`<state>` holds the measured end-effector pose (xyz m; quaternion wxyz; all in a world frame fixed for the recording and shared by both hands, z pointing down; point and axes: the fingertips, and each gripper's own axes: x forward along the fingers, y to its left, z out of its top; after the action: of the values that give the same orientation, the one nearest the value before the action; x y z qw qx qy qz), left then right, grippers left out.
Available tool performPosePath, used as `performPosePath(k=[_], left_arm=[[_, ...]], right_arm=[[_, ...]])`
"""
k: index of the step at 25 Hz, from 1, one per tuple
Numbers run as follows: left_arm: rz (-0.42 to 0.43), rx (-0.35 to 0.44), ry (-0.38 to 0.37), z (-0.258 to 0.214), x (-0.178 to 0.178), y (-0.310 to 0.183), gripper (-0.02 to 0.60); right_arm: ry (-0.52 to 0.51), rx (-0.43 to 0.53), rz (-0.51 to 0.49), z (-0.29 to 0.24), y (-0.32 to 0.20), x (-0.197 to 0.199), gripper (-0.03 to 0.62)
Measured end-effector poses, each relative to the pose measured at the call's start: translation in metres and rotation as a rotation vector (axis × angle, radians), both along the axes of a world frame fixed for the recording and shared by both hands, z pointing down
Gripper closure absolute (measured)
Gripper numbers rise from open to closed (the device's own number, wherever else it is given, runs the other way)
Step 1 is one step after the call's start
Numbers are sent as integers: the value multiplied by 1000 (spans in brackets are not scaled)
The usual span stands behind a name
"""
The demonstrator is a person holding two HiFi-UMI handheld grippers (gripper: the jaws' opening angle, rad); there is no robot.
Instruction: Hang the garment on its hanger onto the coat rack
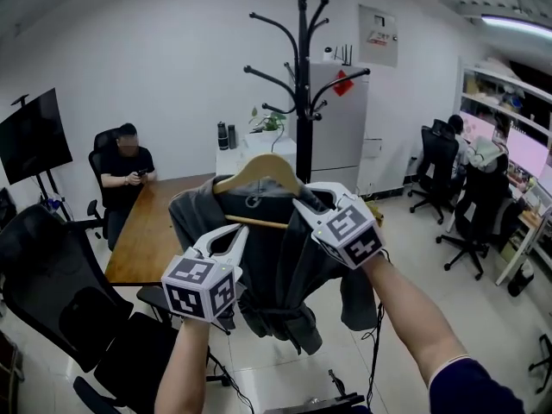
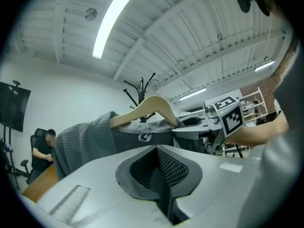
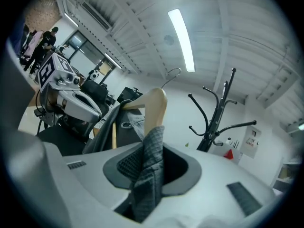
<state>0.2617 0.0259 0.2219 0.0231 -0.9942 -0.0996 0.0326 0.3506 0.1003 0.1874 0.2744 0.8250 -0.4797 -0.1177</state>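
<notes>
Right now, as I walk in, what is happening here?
A person holds a gripper in each hand and holds up a grey garment on a wooden hanger in front of the black coat rack. The right gripper is clamped on a fold of the garment. The left gripper has its jaws nearly together below the hanger; whether they hold cloth, I cannot tell. The hanger is not yet on the rack.

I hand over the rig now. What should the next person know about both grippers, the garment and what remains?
Right gripper: jaws shut on the grey waffle-textured garment at one shoulder of the wooden hanger.
Left gripper: jaws together, nothing clearly between them.
Done: garment on hanger, held up before the black metal coat rack, not touching it.
To do: hang the hanger on a rack arm.
</notes>
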Motion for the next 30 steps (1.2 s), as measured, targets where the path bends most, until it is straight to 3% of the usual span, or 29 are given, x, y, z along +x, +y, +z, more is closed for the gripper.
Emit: performPosePath(k=[10,17,30], left_arm=[[-2,30,-38,-5,65,4,581],[-31,40,16,-37,95,-14,581],[111,65,34,-59,145,-61,581]], right_arm=[[-28,4,87,-32,13,84,484],[-91,36,108,-76,-13,135,484],[-183,34,315,-85,-49,207,483]])
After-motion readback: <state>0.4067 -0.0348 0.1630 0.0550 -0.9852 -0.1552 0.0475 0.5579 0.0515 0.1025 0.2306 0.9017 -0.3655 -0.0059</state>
